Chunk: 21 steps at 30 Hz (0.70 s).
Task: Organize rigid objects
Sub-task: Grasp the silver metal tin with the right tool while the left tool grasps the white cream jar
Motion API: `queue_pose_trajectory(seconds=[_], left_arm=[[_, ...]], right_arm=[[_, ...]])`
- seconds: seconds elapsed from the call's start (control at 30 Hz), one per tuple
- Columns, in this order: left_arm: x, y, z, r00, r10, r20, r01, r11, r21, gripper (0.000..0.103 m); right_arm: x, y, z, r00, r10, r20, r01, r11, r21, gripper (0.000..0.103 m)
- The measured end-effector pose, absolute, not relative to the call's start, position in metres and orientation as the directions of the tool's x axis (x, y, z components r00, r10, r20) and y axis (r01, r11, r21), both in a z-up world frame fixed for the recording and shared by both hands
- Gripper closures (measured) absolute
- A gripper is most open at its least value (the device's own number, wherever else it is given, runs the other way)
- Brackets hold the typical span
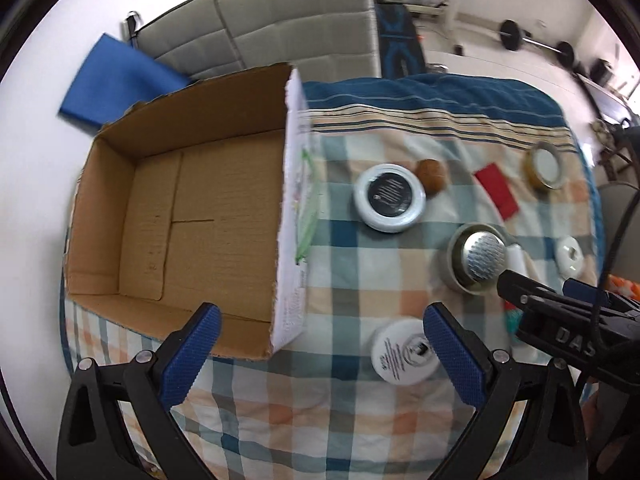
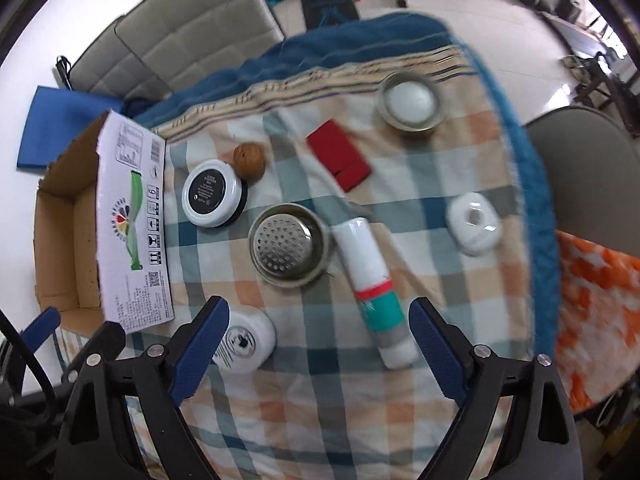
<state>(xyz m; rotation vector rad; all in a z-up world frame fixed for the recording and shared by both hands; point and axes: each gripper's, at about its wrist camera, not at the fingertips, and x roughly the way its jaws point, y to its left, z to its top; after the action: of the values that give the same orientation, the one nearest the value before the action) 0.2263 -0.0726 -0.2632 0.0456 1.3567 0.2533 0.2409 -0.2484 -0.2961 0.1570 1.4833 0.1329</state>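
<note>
Both grippers are seen pointing steeply down over a checked cloth (image 2: 320, 420), which covers the bench. The left gripper (image 1: 322, 354) has its blue fingers (image 1: 192, 356) spread wide, nothing between the pads. The right gripper (image 2: 318, 348) is likewise released, fingers (image 2: 438, 350) apart and nothing grasped. Just beyond the right fingers a white round container (image 2: 244, 342) and a white tube with a teal band (image 2: 374, 288) are noted lying on the cloth. Beside the tube sits a perforated metal strainer (image 2: 288, 244); to its left, a black-and-white round tin (image 2: 212, 194), with a brown ball (image 2: 249, 161) touching or just beside it. A white rounded case (image 2: 474, 224) lies well to the right. Farther off, a red flat packet (image 2: 340, 156) and a metal-rimmed lid (image 2: 412, 102) are recorded. An open cardboard box (image 1: 180, 208), seen unfilled, stands at the cloth's left edge. A grey sofa (image 1: 280, 28) lies behind.
</note>
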Motion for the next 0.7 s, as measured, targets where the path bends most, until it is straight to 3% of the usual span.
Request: queue_pose_trajectory(seconds=[0.23,0.3,0.37,0.7], left_arm=[[0.232,-0.058,-0.271,0.166,0.303,-0.938,-0.252,0.933,0.256,0.0],[0.233,-0.053,-0.273,0.155,0.306,-0.939,-0.263,0.929,0.259,0.0],[0.234,-0.052,-0.277,0.147,0.308,-0.94,-0.261,0.929,0.263,0.0],[0.197,-0.076,-0.272,0.159,0.138,-0.978,-0.181,0.977,0.108,0.0]], right_arm=[[0.277,-0.215,-0.355,-0.033,0.216,-0.976,-0.002,0.976,0.216,0.013],[0.281,-0.206,-0.369,-0.073,0.212,-0.974,-0.002,0.977,0.213,0.026],[0.285,-0.201,-0.382,-0.104,0.172,-0.98,-0.017,0.984,0.175,0.028],[0.248,-0.224,-0.372,-0.133,0.123,-0.984,-0.08,0.988,0.134,0.031]])
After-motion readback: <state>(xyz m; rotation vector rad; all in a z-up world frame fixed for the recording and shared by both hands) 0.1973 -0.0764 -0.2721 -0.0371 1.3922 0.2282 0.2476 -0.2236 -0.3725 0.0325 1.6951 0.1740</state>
